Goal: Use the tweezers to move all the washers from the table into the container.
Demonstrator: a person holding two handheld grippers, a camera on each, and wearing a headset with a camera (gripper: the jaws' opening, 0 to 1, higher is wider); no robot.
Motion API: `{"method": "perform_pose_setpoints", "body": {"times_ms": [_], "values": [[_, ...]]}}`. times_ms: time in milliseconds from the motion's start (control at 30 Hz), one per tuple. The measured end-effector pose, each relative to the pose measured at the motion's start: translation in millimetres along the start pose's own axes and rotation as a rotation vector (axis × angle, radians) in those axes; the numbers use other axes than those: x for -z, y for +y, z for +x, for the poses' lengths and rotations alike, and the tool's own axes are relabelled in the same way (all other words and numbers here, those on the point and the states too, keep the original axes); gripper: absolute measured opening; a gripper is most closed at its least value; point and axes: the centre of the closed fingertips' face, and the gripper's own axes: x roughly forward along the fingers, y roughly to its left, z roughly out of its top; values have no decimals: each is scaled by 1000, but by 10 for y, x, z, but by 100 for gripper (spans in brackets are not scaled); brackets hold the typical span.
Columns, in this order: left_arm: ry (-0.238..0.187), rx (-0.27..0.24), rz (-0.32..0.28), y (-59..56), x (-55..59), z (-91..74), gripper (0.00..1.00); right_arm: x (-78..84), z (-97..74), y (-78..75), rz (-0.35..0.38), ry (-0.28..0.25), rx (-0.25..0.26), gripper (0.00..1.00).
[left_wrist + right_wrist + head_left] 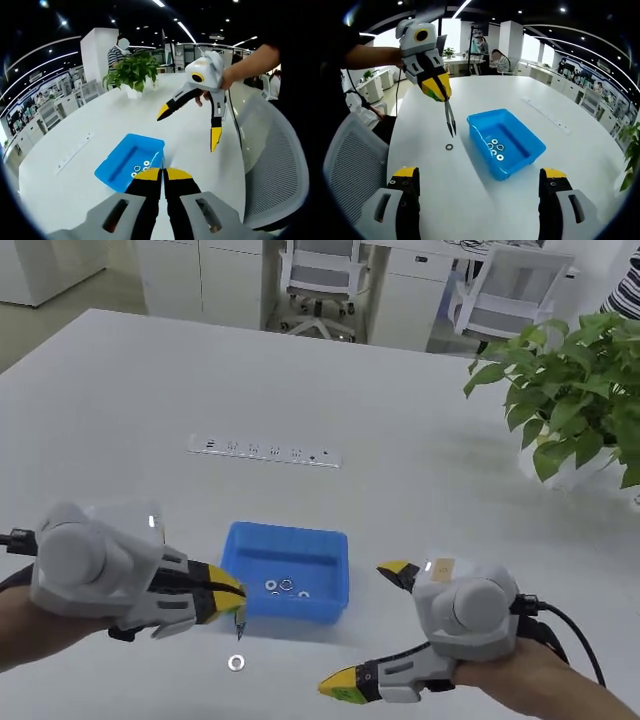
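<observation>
At the left of the head view, the left gripper (pixel 235 595) has its yellow-tipped jaws pressed together on the top end of the tweezers (pixel 450 117). The tweezers' long axis runs almost straight up and down, and the thin tips point down at the white table (pixel 120 390). In the right gripper view the two prongs lie close together, narrowing to the tips, and nothing can be made out between them. Just below the tips lies the loose washer (pixel 236 663), flat on the table and near the tips, though contact cannot be told.

To the right of the tweezers stands the blue container (pixel 330 545), a shallow rectangular tray lying a little wider from side to side in the head view. A small cluster of washers (pixel 285 588) rests on its floor, toward the near wall. Behind the container, farther across the table, a white power strip (pixel 265 451) lies with its length running left to right.

Right of the container, the right gripper (pixel 365 628) is held with its jaws spread wide and nothing between them. A leafy green plant (pixel 570 400) stands at the table's far right edge.
</observation>
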Motion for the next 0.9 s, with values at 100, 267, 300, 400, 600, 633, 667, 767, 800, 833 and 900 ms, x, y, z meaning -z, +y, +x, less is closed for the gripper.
{"method": "perform_pose_setpoints", "body": {"times_ms": [100,267,300,400,600,633,667,767,800,833,900], "values": [[3,2,-5,-3,40,4,6,40,4,11,4,11,-2,100],[11,8,-13,-7,100,23,6,43,11,47,5,1,-8,100],[9,9,-15,-8,107,27,6,42,14,59,2,1,-11,100],[11,12,-22,-9,136,46,6,63,24,71,0,8,-16,100],[17,21,-32,-26,193,84,6,84,25,74,5,12,-16,99],[18,22,-33,-30,201,89,6,89,24,72,5,13,-16,99],[18,23,-35,-34,206,93,6,89,24,72,6,11,-15,99],[21,27,-34,-45,228,109,6,98,20,77,8,13,-17,99],[21,27,-34,-46,231,111,6,102,18,82,7,14,-17,99],[22,29,-35,-50,239,116,6,105,17,85,8,15,-17,99],[22,28,-32,-53,247,122,6,109,16,87,9,16,-18,98]]}}
